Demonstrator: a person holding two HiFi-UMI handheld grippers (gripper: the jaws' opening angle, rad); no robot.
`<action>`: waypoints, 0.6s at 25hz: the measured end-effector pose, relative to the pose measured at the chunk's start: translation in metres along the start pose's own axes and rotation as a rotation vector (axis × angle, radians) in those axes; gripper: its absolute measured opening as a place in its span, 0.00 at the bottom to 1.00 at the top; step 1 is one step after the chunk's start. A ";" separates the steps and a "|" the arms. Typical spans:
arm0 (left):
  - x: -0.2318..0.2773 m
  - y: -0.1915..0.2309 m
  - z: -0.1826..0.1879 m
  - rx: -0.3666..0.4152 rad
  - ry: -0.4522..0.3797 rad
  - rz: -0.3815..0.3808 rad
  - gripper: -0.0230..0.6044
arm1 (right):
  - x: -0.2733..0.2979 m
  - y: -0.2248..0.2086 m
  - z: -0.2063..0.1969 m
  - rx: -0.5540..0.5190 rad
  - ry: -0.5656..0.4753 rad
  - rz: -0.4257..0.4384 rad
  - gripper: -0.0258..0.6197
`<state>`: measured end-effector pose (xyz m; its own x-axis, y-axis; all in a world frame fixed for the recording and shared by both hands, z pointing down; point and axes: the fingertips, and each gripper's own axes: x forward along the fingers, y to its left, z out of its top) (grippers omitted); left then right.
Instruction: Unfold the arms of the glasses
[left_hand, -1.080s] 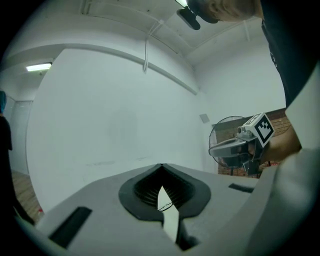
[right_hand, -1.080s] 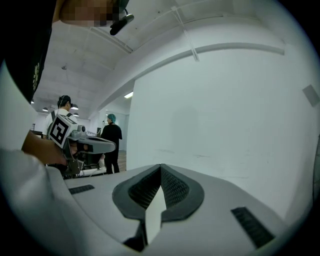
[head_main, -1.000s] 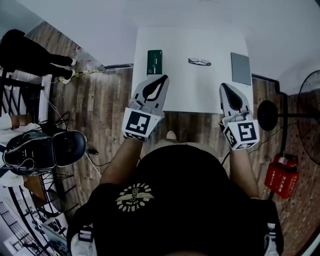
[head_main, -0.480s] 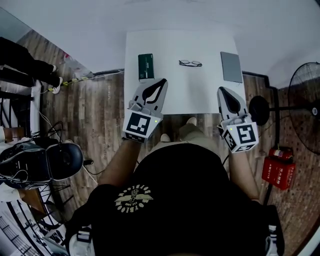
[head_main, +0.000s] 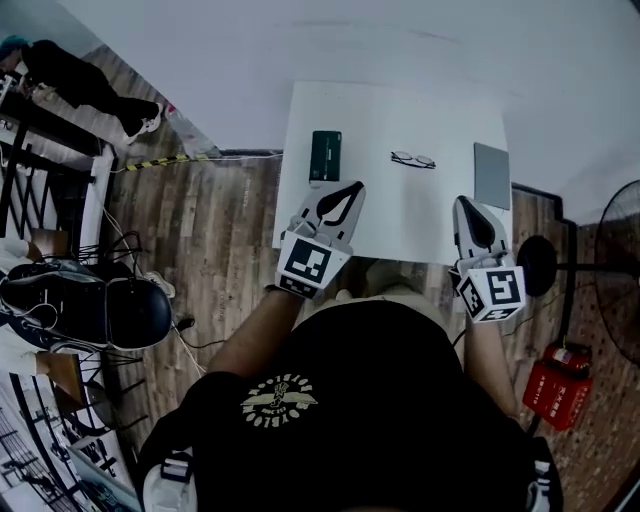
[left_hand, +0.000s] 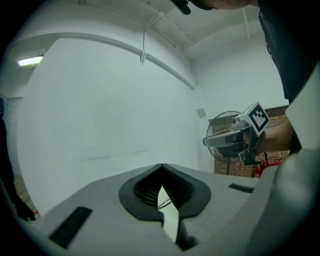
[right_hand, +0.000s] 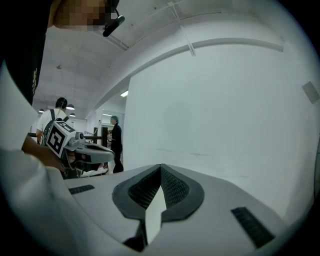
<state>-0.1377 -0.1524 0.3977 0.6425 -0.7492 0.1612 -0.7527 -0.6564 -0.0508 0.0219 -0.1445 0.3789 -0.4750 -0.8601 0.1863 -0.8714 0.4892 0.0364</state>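
White worktop (head_main: 385, 215) against a pale wall. Glasses (head_main: 413, 159) are laid near its far edge, untouched. Left tongs (head_main: 352, 190) and right tongs (head_main: 466, 206) are held pressed together, empty, flanking the near edge, presumably readied for approach.

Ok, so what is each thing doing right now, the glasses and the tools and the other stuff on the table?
Left tool: shut, empty.
Right tool: shut, empty.
Glasses: lying on the table, apart from both tools; too small to tell if folded.
Green case: lying flat.
Grey pad: lying flat.
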 end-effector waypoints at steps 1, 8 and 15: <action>0.002 0.004 0.002 0.001 -0.004 0.005 0.03 | 0.007 0.000 0.003 0.003 -0.010 0.009 0.04; 0.044 0.025 0.001 0.051 -0.011 0.007 0.03 | 0.053 -0.018 -0.003 0.003 -0.033 0.055 0.04; 0.087 0.037 -0.015 0.040 0.050 -0.023 0.03 | 0.080 -0.053 -0.014 0.031 0.009 0.031 0.04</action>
<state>-0.1113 -0.2405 0.4250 0.6511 -0.7288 0.2119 -0.7304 -0.6775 -0.0860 0.0315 -0.2374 0.4060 -0.5009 -0.8430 0.1960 -0.8597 0.5108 -0.0001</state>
